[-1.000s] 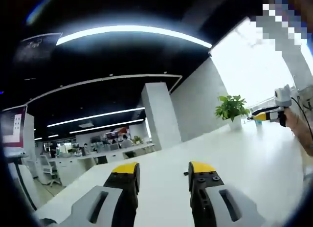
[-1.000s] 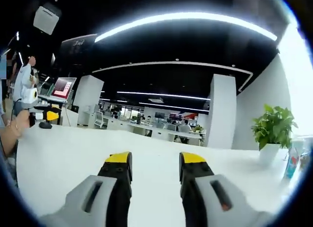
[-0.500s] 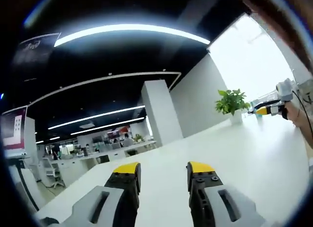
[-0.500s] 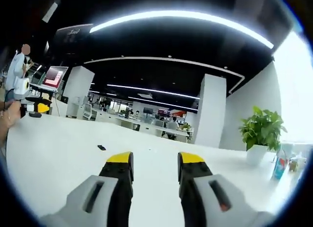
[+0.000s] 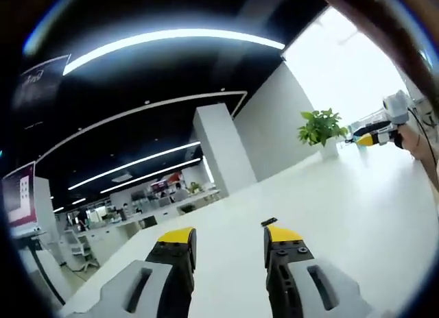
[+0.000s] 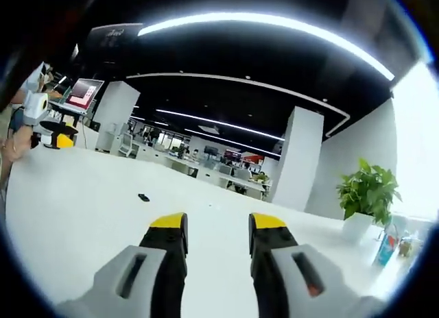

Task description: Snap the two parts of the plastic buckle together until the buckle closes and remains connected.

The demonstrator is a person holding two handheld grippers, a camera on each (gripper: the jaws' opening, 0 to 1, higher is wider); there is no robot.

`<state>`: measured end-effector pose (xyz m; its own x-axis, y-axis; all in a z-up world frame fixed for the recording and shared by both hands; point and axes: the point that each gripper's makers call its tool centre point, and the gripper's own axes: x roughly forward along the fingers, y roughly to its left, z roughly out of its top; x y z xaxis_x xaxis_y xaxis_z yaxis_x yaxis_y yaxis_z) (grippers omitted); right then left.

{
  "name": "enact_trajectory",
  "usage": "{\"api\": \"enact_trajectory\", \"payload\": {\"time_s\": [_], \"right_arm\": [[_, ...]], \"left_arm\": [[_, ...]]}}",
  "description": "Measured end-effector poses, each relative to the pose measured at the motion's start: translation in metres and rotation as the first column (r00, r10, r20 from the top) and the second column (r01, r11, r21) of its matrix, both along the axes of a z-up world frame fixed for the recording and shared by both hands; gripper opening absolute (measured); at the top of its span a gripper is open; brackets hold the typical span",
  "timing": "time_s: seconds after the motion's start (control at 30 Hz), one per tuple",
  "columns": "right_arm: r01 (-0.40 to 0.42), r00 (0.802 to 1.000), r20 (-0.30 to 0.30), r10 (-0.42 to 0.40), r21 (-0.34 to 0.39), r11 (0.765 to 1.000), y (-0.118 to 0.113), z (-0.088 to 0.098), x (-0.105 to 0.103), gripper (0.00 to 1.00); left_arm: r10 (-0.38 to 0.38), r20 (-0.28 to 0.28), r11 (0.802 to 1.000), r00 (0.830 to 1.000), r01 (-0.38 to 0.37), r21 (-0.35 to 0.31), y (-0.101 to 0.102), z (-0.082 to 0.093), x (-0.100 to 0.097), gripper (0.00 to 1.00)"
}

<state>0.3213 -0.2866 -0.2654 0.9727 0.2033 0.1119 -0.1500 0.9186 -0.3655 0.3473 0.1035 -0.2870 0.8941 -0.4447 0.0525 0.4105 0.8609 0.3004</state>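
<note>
1. Left gripper (image 5: 226, 237): jaws parted, nothing between them, poised above the white table (image 5: 343, 208).
2. Right gripper (image 6: 217, 223): likewise parted and empty.
3. Small dark piece (image 6: 143, 197), probably a buckle part, lies well ahead on the table; in the left gripper view a similar piece (image 5: 269, 222) sits just past the right jaw tip.
4. Handling (judged): light, stiff, slick plastic; grip each across its flat body, leaving mating ends free.
5. Potted plant (image 6: 369, 194) stands well apart.

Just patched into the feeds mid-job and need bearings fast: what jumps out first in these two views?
Each view looks along its own open, yellow-tipped gripper, left gripper and right gripper, over a bare white table. A small dark piece, possibly a buckle part, lies on the table ahead and left of the right gripper's fingers. A potted plant stands at the far right edge, below a long curved ceiling light.
</note>
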Motion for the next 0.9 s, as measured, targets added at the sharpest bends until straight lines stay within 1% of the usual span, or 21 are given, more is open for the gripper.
{"api": "enact_trajectory", "payload": {"time_s": [0.1,0.2,0.23,0.3,0.33,0.4,0.47,0.57,0.67,0.73,0.83,0.9], "right_arm": [[0.011,1.000,0.012,-0.011,-0.007,1.000,-0.003,0.002,-0.001,0.35],[-0.009,1.000,0.004,0.009,0.044,0.999,-0.006,0.002,0.000,0.35],[-0.010,1.000,0.002,0.010,0.051,0.999,-0.006,0.002,0.000,0.35],[-0.009,1.000,-0.004,0.009,0.055,0.998,-0.006,0.000,0.002,0.35],[-0.007,1.000,-0.012,0.008,0.052,0.999,-0.006,-0.001,0.004,0.35],[0.000,0.998,-0.070,0.002,0.029,1.000,-0.005,-0.013,0.010,0.35],[-0.006,0.996,-0.090,0.009,0.033,0.999,-0.005,-0.017,0.013,0.35],[-0.031,0.992,-0.117,0.037,0.059,0.998,-0.004,-0.022,0.015,0.35],[-0.065,0.987,-0.145,0.072,0.050,0.997,0.004,-0.027,0.014,0.35],[-0.077,0.986,-0.142,0.082,0.044,0.996,0.008,-0.027,0.015,0.35],[-0.095,0.984,-0.144,0.103,0.060,0.994,0.012,-0.027,0.015,0.35],[-0.097,0.984,-0.146,0.104,0.056,0.994,0.012,-0.028,0.014,0.35]], "left_arm": [[0.004,-0.011,1.000,1.000,-0.004,0.004,-0.001,-0.002,0.002,0.39],[-0.003,-0.036,1.000,0.999,0.004,0.014,-0.003,-0.007,0.005,0.39],[-0.009,-0.051,1.000,0.999,0.010,0.018,-0.004,-0.010,0.006,0.40],[-0.019,-0.069,1.000,0.997,0.019,0.002,-0.004,-0.012,0.007,0.41],[-0.022,-0.074,1.000,0.997,0.021,-0.010,-0.004,-0.012,0.007,0.41],[-0.025,-0.080,0.999,0.996,0.023,-0.032,-0.002,-0.012,0.007,0.41],[-0.021,-0.078,0.999,0.997,0.018,-0.043,0.000,-0.012,0.007,0.41],[-0.016,-0.067,0.999,0.998,0.013,-0.051,0.001,-0.009,0.007,0.41],[-0.008,-0.067,0.999,0.998,0.004,-0.054,0.002,-0.010,0.008,0.41],[-0.032,-0.092,0.996,0.995,0.024,-0.086,0.001,-0.012,0.009,0.41],[-0.030,-0.078,0.995,0.997,0.022,-0.100,0.003,-0.010,0.008,0.41],[-0.024,-0.081,0.995,0.996,0.016,-0.100,0.004,-0.011,0.009,0.41]]}}
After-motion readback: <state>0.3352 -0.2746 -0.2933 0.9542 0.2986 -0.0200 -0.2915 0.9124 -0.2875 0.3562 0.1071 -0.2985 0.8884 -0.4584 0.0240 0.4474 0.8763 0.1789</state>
